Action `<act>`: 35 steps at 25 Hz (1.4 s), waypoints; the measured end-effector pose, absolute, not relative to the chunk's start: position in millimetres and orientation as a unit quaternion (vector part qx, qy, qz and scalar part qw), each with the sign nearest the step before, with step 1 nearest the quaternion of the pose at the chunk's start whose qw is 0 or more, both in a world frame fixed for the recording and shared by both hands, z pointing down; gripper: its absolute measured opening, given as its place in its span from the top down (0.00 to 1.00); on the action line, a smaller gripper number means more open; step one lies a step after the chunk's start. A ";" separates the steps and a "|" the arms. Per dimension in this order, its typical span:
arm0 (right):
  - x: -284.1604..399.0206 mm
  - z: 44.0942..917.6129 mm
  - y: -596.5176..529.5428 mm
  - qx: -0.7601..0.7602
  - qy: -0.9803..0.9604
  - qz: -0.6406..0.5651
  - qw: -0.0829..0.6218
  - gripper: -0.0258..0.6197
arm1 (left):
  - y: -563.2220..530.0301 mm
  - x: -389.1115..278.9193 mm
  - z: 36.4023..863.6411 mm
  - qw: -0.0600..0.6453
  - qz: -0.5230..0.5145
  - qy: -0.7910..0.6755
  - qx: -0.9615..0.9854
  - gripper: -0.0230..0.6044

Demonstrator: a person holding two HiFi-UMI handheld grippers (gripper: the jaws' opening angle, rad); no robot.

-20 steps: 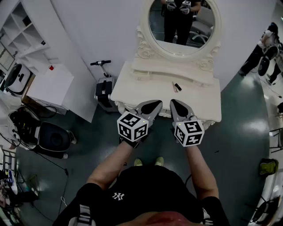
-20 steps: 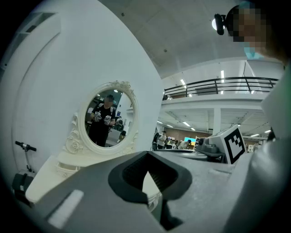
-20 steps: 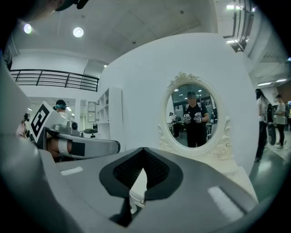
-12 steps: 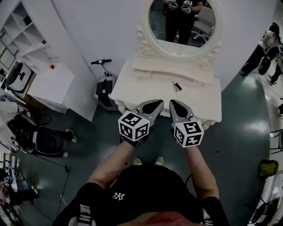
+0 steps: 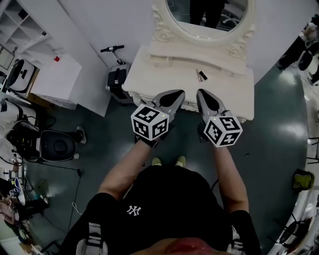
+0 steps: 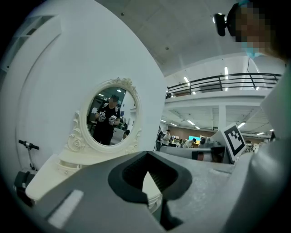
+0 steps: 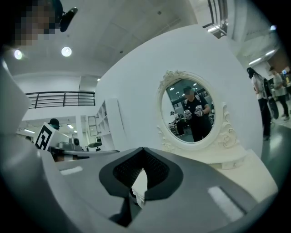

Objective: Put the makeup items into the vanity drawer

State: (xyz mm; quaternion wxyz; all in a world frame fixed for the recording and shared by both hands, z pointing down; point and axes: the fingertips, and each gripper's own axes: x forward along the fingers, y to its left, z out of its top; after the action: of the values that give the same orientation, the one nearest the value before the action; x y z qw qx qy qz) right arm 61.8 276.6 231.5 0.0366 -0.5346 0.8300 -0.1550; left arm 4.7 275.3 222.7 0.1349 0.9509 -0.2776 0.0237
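Shifted up-frame since before: carved cream vanity [image 5: 149, 84] | left gripper [image 5: 179, 93]: matte grey jaws clenched, empty, frame centre | right gripper [image 5: 200, 92]: clenched, empty | makeup items [image 5: 201, 75]: slim stick, dark tube, on smooth vanity top, upper centre

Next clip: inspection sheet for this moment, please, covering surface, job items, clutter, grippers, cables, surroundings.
Surface: cream vanity top; no open drawer seen.
Job's things: two small makeup items lying near the mirror base.
Clutter: nothing seen.
Grippers: left gripper and right gripper both shut, empty, over the vanity's front edge.
Cables: loose cable on the floor, left.
Surroundings: oval mirror, scooter, white cabinet.
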 end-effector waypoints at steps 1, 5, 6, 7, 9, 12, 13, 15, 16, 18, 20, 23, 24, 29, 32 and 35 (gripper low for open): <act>61.4 235.8 276.4 -0.534 0.831 -0.150 0.027 0.92 | 274.4 6.7 226.9 0.136 0.027 -0.279 0.950 0.96; 62.3 248.7 273.8 -0.529 0.838 -0.132 -0.002 0.92 | 270.9 12.2 238.4 0.144 0.029 -0.284 0.948 0.96; 65.1 250.4 270.0 -0.529 0.838 -0.132 -0.003 0.92 | 266.8 12.7 238.8 0.146 0.027 -0.286 0.947 0.96; 68.7 251.8 264.9 -0.529 0.838 -0.134 -0.003 0.92 | 261.1 12.8 239.0 0.146 0.026 -0.289 0.946 0.96; 76.1 255.6 254.6 -0.530 0.836 -0.142 -0.001 0.92 | 248.7 11.1 240.5 0.150 0.026 -0.299 0.942 0.96; 84.4 260.9 250.4 -0.532 0.833 -0.150 0.002 0.92 | 241.1 7.0 244.2 0.154 0.029 -0.313 0.937 0.96; 86.3 262.1 250.9 -0.533 0.833 -0.150 0.004 0.92 | 240.6 6.7 244.9 0.153 0.030 -0.316 0.936 0.96; 88.6 265.4 251.0 -0.533 0.832 -0.152 0.005 0.92 | 239.4 7.3 246.3 0.151 0.030 -0.318 0.935 0.96; 89.3 267.3 250.1 -0.534 0.832 -0.154 0.004 0.92 | 238.2 8.0 247.1 0.151 0.031 -0.319 0.935 0.96; 91.5 270.9 246.0 -0.536 0.829 -0.159 0.003 0.92 | 233.8 10.0 249.1 0.151 0.033 -0.317 0.936 0.96; 94.1 274.9 239.8 -0.539 0.826 -0.161 0.001 0.92 | 227.1 12.2 252.2 0.152 0.035 -0.314 0.937 0.96; 95.6 283.2 228.2 -0.547 0.821 -0.163 -0.004 0.92 | 215.4 15.1 259.0 0.151 0.037 -0.305 0.939 0.96; 95.5 286.0 223.6 -0.550 0.819 -0.164 -0.007 0.92 | 210.8 16.2 261.6 0.151 0.038 -0.302 0.941 0.96; 93.8 301.8 194.8 -0.562 0.809 -0.171 -0.026 0.92 | 181.9 24.4 278.7 0.162 0.046 -0.281 0.945 0.96; 94.5 310.9 173.2 -0.571 0.800 -0.178 -0.035 0.92 | 162.5 29.9 289.0 0.167 0.053 -0.265 0.948 0.96; 93.4 323.3 151.5 -0.582 0.790 -0.187 -0.045 0.92 | 139.5 32.8 301.0 0.173 0.059 -0.250 0.951 0.96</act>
State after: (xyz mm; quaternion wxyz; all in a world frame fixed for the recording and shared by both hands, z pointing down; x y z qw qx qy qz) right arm 93.4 151.5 323.3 -0.0451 -0.5820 0.7901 -0.1870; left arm 32.8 139.5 301.0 0.1725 0.9509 -0.2501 0.0595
